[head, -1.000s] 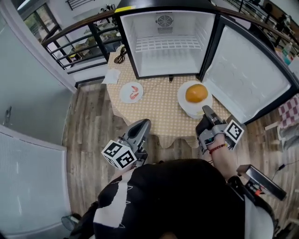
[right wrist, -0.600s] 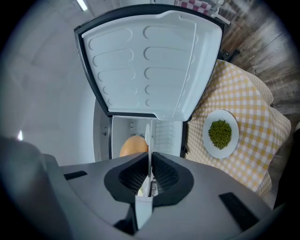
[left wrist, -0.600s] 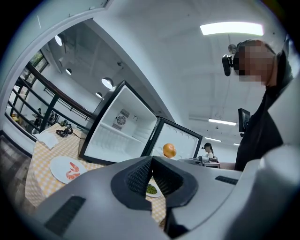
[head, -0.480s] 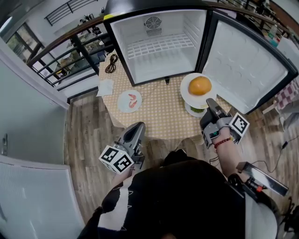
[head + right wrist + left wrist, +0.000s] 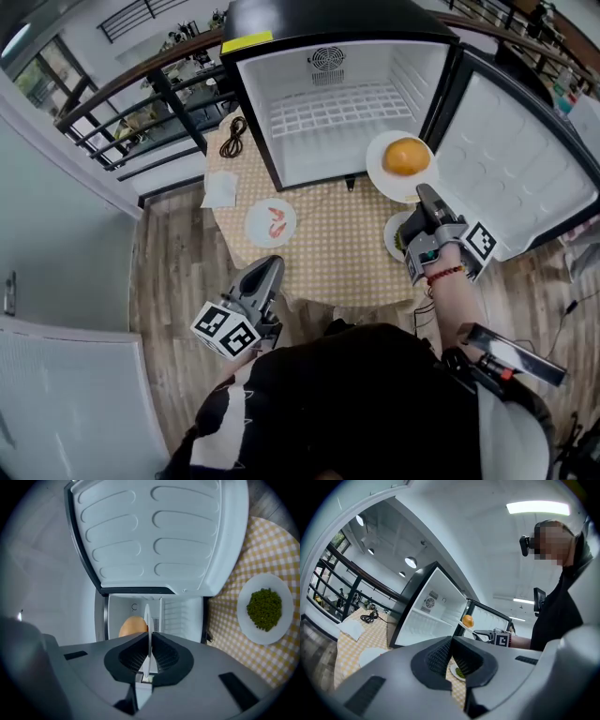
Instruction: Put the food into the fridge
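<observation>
Orange-food plate [image 5: 380,175]: gripped at rim by right gripper [image 5: 424,193], held at fridge [image 5: 281,141] mouth, right side, beside hinge of wide-swung door [image 5: 511,173]. Pea plate [image 5: 394,239] on worktop [image 5: 328,258] under gripper; shrimp plate [image 5: 271,224] well left. Left gripper [image 5: 272,269] at worktop front edge.
Left gripper view: fingers [image 5: 438,656] closed, tips touching, nothing between.
Right gripper view: fingers [image 5: 131,656] clamped on plate rim, plate edge-on; fridge cavity straight ahead.
</observation>
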Available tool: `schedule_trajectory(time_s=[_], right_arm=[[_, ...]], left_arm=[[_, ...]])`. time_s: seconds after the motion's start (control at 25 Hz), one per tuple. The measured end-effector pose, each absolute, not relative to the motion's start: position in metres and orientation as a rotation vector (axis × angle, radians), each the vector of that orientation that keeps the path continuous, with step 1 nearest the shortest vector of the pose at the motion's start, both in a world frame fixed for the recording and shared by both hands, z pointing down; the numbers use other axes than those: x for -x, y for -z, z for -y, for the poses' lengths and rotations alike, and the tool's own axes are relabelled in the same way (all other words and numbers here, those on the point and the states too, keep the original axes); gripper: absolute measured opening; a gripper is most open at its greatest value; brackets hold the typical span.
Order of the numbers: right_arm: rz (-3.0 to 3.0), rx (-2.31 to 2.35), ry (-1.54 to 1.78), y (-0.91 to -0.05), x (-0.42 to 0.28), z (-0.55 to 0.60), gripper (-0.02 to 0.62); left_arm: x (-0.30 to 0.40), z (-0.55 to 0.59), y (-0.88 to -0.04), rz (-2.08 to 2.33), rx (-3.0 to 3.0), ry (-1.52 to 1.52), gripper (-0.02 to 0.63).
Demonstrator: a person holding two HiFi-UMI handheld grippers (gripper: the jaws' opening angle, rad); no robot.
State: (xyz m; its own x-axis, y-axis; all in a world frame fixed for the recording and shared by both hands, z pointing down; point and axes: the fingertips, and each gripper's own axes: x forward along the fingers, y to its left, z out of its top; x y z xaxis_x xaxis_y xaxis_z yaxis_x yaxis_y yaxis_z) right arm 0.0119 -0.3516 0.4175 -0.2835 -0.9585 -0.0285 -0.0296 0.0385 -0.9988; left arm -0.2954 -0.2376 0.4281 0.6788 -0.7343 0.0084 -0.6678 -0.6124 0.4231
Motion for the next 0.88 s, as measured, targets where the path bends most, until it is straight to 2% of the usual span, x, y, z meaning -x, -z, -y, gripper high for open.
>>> schedule_trajectory(time_s=[0.88], right_arm=[[-1.421,1.149,1.377,-0.406,0.016,0.483,0.025]], left_arm=[[0.293,0.285,-0.450,1.056,-2.448,0.229,0.014]])
